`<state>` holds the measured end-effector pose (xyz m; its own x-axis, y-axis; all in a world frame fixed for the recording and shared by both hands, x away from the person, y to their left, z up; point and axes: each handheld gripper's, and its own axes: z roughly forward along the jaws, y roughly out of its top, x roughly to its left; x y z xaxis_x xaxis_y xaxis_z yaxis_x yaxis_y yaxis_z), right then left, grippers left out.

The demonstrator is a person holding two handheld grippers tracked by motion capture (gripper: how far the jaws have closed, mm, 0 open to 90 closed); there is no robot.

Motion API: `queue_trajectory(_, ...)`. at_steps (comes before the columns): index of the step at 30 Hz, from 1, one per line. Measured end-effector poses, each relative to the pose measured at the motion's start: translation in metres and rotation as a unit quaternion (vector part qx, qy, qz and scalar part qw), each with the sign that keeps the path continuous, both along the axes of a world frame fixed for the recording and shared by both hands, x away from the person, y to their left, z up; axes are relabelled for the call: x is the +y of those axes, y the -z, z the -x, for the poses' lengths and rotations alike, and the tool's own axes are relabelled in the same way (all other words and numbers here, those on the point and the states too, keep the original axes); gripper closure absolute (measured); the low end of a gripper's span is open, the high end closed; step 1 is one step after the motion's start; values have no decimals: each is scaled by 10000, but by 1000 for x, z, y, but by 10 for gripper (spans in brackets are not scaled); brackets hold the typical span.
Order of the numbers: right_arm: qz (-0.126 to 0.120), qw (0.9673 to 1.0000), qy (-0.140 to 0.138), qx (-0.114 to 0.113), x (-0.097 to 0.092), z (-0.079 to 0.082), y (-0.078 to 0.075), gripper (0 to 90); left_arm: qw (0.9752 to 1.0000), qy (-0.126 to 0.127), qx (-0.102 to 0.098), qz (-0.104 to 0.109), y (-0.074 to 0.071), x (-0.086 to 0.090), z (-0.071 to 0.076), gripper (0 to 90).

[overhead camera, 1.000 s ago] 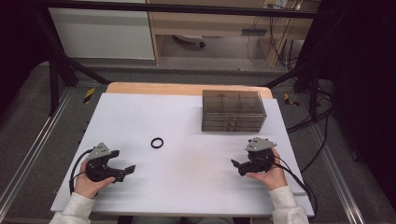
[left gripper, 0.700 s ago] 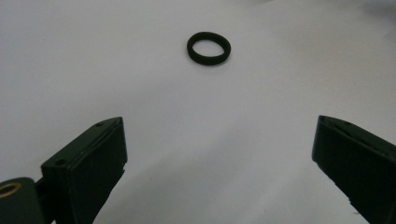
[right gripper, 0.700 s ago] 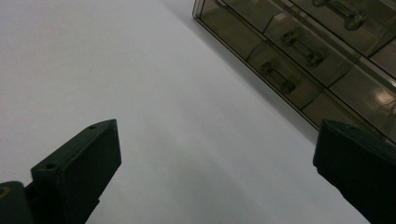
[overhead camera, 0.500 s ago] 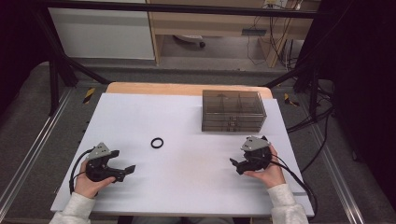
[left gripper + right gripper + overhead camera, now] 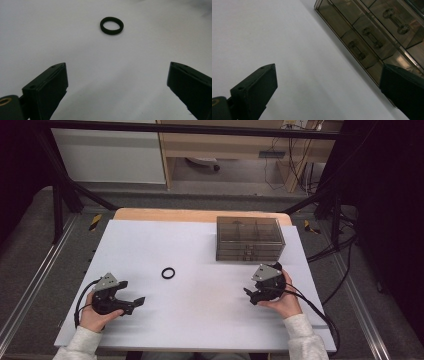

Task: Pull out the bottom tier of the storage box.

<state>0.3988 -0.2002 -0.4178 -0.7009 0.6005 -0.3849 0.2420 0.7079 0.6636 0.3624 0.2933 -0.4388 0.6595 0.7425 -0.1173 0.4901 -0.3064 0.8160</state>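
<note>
Drawers of the smoked-plastic drawer box [image 5: 250, 239] sit closed; both tongs, left [image 5: 134, 303] and right [image 5: 250, 295], gape wide, black ring [image 5: 168, 273] lying free on the tabletop [image 5: 200, 320].

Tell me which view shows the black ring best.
The left gripper view: the black ring lies large and sharp on the white table, ahead of open jaws. The high view shows it small, between both grippers.

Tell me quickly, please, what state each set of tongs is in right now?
Left tongs: open, holding nothing.
Right tongs: open, holding nothing.
</note>
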Motion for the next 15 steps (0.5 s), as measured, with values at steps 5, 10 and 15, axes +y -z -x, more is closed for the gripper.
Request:
queue_trajectory(5,168,9998,-41,-60,3,-3,1,29,10000,-4,1,-2,0,0,0,31)
queue_trajectory(10,320,9994,-64,-88,6,-8,4,35,10000,-2,-1,-4,0,0,0,31)
queue_trajectory(15,449,9988,-76,-173,8,-11,6,43,10000,-4,1,-1,0,0,0,31)
